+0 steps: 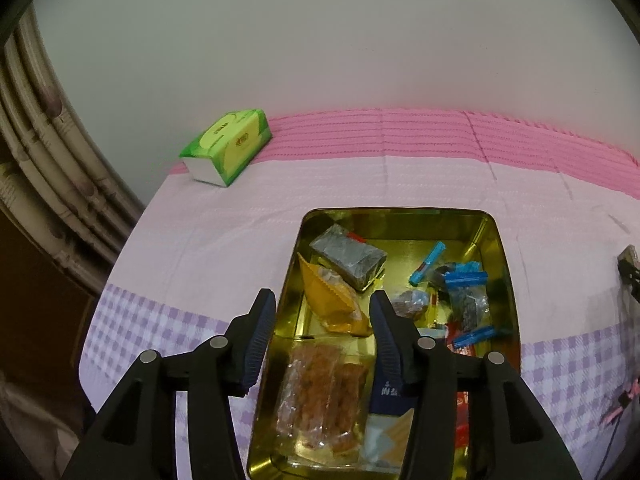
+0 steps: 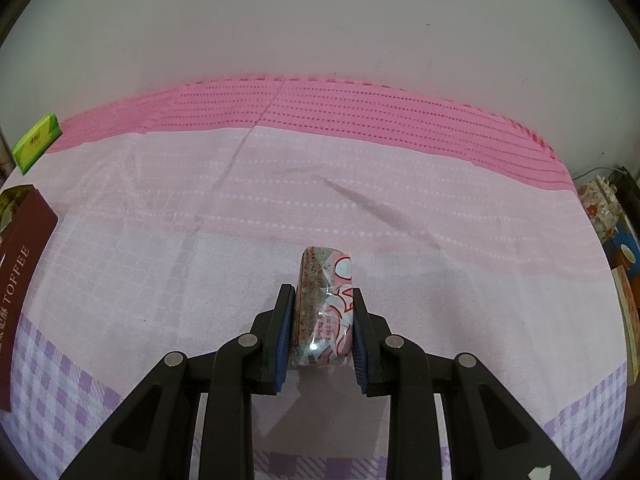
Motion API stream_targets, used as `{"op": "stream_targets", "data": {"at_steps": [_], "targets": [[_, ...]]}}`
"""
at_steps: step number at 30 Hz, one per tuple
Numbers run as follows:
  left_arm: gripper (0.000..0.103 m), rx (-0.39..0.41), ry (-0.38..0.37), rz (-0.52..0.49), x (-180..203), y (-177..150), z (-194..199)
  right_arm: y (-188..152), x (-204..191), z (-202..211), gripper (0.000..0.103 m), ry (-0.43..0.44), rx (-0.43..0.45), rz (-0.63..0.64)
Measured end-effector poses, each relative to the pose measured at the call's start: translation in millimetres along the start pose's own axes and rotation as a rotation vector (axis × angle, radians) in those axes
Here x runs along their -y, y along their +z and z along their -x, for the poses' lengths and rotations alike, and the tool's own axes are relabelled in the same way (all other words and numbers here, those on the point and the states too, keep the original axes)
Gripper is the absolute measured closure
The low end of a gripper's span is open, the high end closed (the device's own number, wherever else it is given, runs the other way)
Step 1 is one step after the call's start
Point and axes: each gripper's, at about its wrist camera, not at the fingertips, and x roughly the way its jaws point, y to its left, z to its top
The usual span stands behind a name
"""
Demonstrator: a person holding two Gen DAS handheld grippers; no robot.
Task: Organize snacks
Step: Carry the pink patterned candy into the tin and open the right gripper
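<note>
Below, two wrist views are shown, one per gripper. L view: the left gripper (image 1: 322, 312) is held over a gold tin (image 1: 502, 248) resting on a pink-and-lilac cloth (image 1: 240, 208). Its jaws are parted and nothing is clamped between them; no pad is seen pressing on any pack. Inside the tin, snacks are seen loose: a grey block (image 1: 348, 258) toward the far end, an orange pack (image 1: 334, 300) just beside it, a clear pack of brown pieces (image 1: 320, 392) at the near end, a navy pack (image 1: 390, 400) next to that, partly hidden by the R finger, and blue-wrapped sweets (image 1: 460, 280) along the R side w/ other small items that cannot be told apart. A green tissue pack (image 1: 226, 146) is seen at the far L corner of the cloth, well apart from the tin.

R view: the right gripper (image 2: 322, 320) is clenched on a pink-white wrapped snack (image 2: 326, 304), held on edge, both pads pressed against its sides, over bare cloth. Whether the snack touches the cloth cannot be told. A maroon lid (image 2: 24, 264), marked TOFFEE, is seen at the L edge.
</note>
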Motion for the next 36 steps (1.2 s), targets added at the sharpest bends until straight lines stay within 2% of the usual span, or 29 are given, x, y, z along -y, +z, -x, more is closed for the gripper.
{"op": "stream_targets", "data": {"at_steps": [14,25,30,36], "targets": [[0.048,0.03,0.02,0.016,-13.7,-8.7,8.5,7.1,-8.9,-2.3,0.079,-0.062,-0.059,0.027],[0.046,0.032,0.035,0.036,-25.4,-12.3,8.1,7.9,-13.3,-1.3,0.08,-0.092,-0.086,-0.015],[0.046,0.022,0.035,0.038,-26.8,-14.6,6.1,5.0,-20.1,3.4,0.08,-0.094,-0.091,-0.026],[0.046,0.005,0.03,0.056,-33.9,-14.9,3.7,8.6,-34.6,25.7,0.08,-0.054,-0.059,-0.035]]}}
